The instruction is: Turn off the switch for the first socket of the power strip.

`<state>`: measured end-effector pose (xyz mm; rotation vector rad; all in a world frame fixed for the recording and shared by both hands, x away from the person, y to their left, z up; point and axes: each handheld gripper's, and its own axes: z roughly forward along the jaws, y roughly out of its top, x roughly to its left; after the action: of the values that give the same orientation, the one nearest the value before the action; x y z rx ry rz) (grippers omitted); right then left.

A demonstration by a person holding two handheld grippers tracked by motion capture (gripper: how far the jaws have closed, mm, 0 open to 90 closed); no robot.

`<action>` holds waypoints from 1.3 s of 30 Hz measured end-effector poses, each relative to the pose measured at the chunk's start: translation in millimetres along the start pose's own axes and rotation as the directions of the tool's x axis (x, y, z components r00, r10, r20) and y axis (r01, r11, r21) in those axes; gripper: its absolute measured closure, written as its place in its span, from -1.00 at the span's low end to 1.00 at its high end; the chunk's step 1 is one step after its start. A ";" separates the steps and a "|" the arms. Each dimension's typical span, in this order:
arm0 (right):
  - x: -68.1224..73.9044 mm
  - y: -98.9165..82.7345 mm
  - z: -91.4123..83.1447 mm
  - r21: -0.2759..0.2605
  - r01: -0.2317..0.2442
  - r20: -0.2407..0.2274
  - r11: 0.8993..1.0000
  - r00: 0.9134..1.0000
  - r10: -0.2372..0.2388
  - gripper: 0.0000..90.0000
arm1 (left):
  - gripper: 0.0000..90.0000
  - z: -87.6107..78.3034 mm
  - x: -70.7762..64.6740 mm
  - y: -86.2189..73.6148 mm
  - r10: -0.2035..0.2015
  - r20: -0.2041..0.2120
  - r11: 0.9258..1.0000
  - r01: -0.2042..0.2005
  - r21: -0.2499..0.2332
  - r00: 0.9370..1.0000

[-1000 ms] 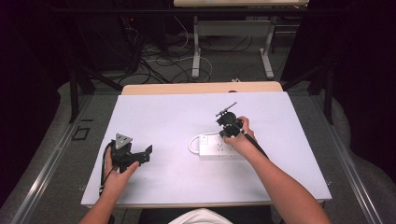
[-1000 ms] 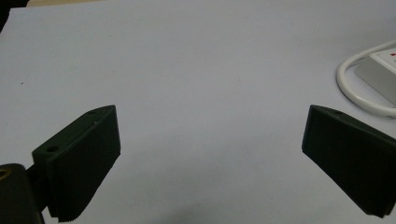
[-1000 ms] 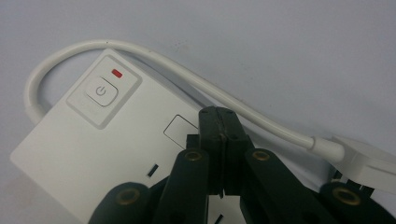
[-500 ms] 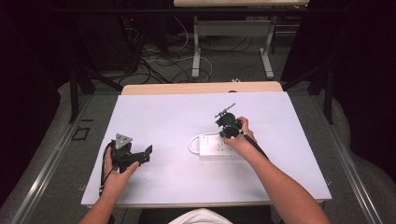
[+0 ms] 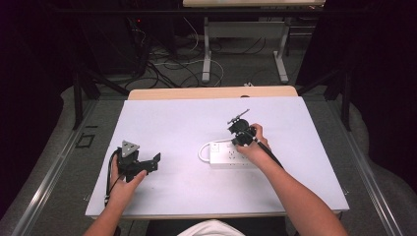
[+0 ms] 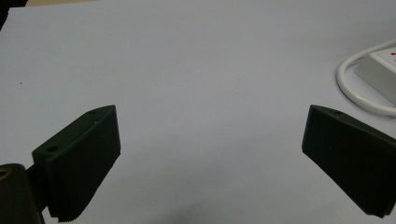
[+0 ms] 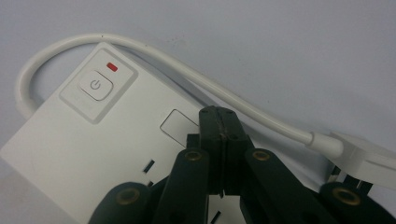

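Right gripper view: right gripper (image 7: 223, 135) jaws pressed together, nothing between them, tips over top face of white power strip (image 7: 84, 140), past its sockets. Power button (image 7: 95, 85) with red light (image 7: 112, 66) beyond tips. White cord (image 7: 196, 79) loops from strip's end along its far side to plug (image 7: 364, 156) beside gripper. High view: strip (image 5: 231, 155) lies right of centre on white table (image 5: 187, 123), right hand (image 5: 251, 145) over it. Left gripper (image 5: 147, 164) near left edge, jaws wide apart, empty, well apart from strip.
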<state>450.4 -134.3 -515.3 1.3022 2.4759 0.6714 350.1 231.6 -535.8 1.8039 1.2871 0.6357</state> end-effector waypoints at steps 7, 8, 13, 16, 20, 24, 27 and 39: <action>-0.1 -0.1 0.7 -0.008 -0.005 -0.008 1.000 1.000 0.005 1.00 | -0.91 0.3 0.1 0.1 -0.001 0.000 1.000 0.001 0.000 1.000; -0.4 0.3 0.1 0.001 -0.003 -0.005 1.000 1.000 0.003 1.00 | -0.91 0.3 0.1 0.0 -0.002 0.000 1.000 0.002 0.001 1.000; -1.1 0.7 -0.6 0.011 -0.006 -0.011 1.000 1.000 0.006 1.00 | -0.91 0.5 0.1 -0.2 -0.003 0.002 1.000 0.003 0.007 1.000; -0.9 0.8 -1.2 0.018 -0.010 -0.009 1.000 1.000 0.011 1.00 | -0.91 0.8 0.1 -0.1 -0.002 0.001 1.000 0.002 0.007 1.000; -1.1 0.0 -0.3 -0.027 -0.015 -0.025 1.000 1.000 0.014 1.00 | -0.91 0.7 -0.1 -0.1 -0.003 0.001 1.000 0.003 0.007 1.000; -1.6 1.5 -5.2 -0.014 -0.011 -0.017 1.000 1.000 0.011 1.00 | -0.91 0.5 0.0 -0.1 -0.002 0.001 1.000 0.002 0.007 1.000; -0.4 1.9 -7.4 -0.017 -0.025 -0.018 1.000 1.000 0.025 1.00 | -0.91 0.5 -0.5 -0.1 -0.003 0.003 1.000 0.003 0.007 1.000; -1.6 3.5 -10.4 -0.021 -0.021 -0.018 1.000 1.000 0.021 1.00 | -0.91 1.0 -0.3 0.3 0.001 0.004 1.000 -0.001 0.003 1.000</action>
<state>449.2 -136.7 -504.5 1.3215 2.4655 0.7156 350.9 231.0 -536.1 1.8075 1.2852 0.6314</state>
